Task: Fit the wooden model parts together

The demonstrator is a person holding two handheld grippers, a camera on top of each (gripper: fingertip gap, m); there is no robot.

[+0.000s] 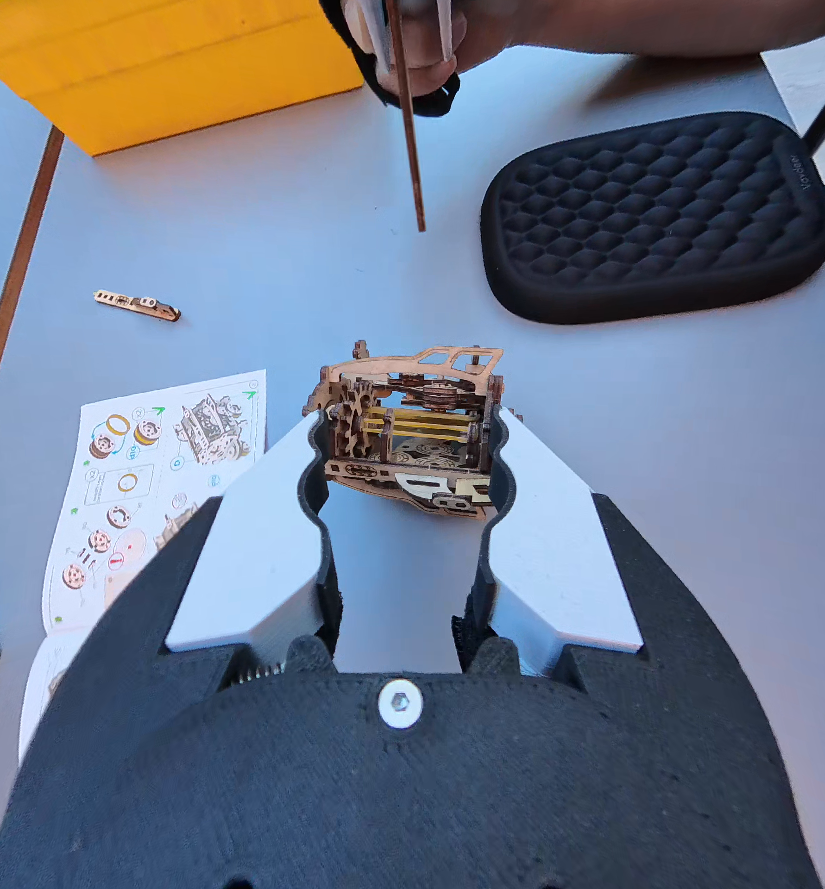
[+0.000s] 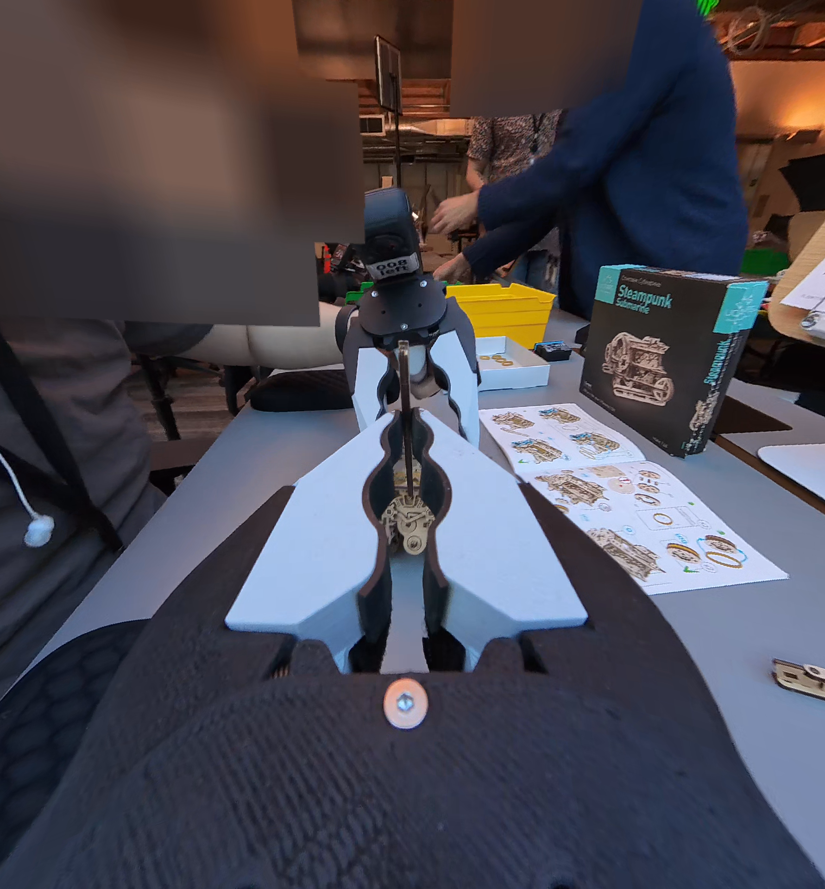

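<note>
Left tool (image 1: 408, 435) gripping one model (image 1: 408, 433), one loose part (image 1: 137, 305)

Your left wrist view was bright and evenly lit with cool, bluish light from above. The grey table (image 1: 256, 231) showed only soft shadows, one beneath the black pad (image 1: 660, 216) and one beneath the wooden model (image 1: 410, 428). That model was sharp, while the hand (image 1: 429, 43) at the top edge was smeared by motion. Your right wrist view was dimmer and warmer, with orange lamps glowing on the far wall. Its foreground was dark, and the yellow bin (image 2: 506, 308) stood out clearly. Large blurred patches covered the upper left and top. Both views bowed straight lines strongly toward the edges, and the nearest gripper bodies looked soft.
</note>
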